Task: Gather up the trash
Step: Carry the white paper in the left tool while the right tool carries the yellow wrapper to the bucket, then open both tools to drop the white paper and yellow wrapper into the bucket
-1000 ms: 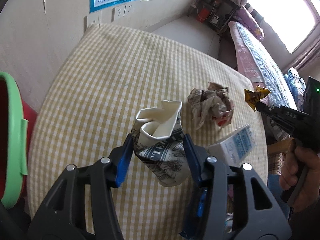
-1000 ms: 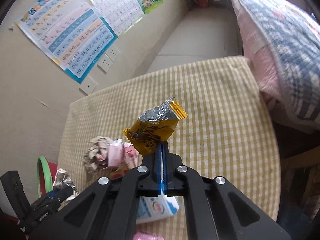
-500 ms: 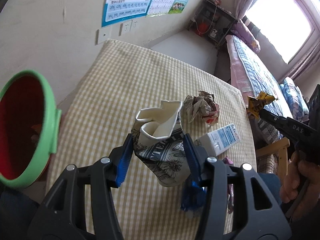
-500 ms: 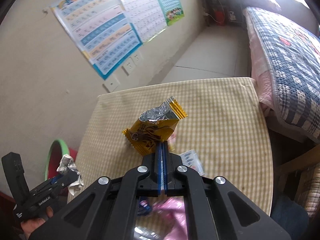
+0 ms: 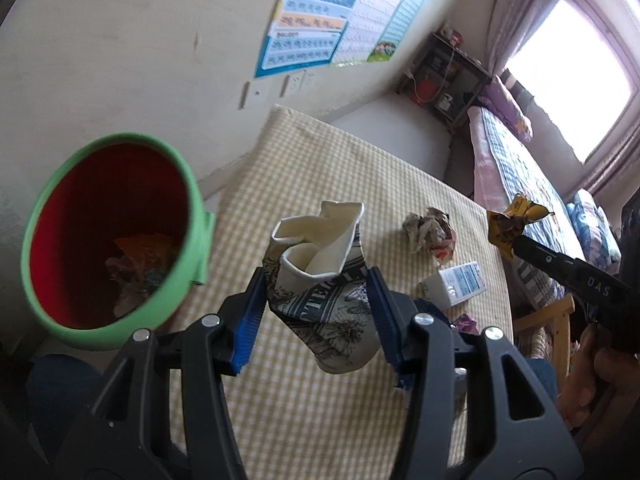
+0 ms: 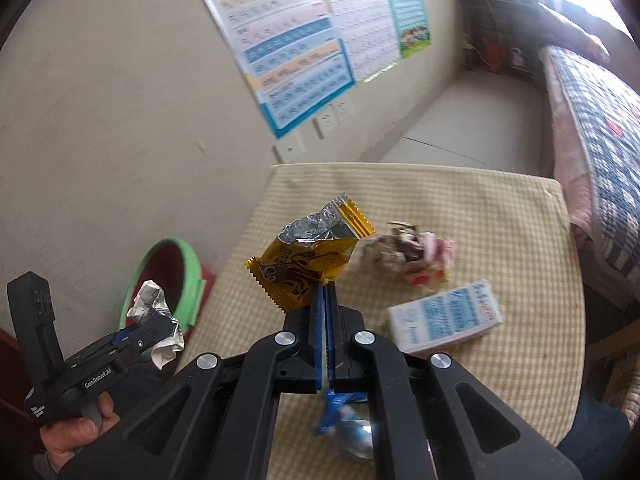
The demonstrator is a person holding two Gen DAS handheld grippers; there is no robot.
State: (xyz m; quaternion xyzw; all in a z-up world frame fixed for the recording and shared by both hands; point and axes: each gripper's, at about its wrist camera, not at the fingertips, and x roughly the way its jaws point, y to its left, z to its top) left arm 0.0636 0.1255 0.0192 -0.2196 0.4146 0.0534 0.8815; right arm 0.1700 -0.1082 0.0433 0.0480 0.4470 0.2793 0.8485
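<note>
Checked tablecloth (image 5: 320, 184), bedroom behind. Crushed paper cup (image 5: 324, 280) clamped in left gripper (image 5: 316, 300), held above table beside green-rimmed bin (image 5: 188, 216). Right gripper (image 6: 325, 300) pinched tight on yellow snack wrapper (image 6: 308, 264). Step: carry to bin; next likely centre cup over opening, release. Left view shows trash inside bin; right view doesn't. Crumpled paper (image 6: 416, 256), carton (image 6: 444, 316) left on table.

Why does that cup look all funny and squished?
The paper cup in the left gripper is crushed: its rim is folded in on itself and its sides are creased. The yellow wrapper in the right gripper is torn open and empty. Both look like trash.
</note>
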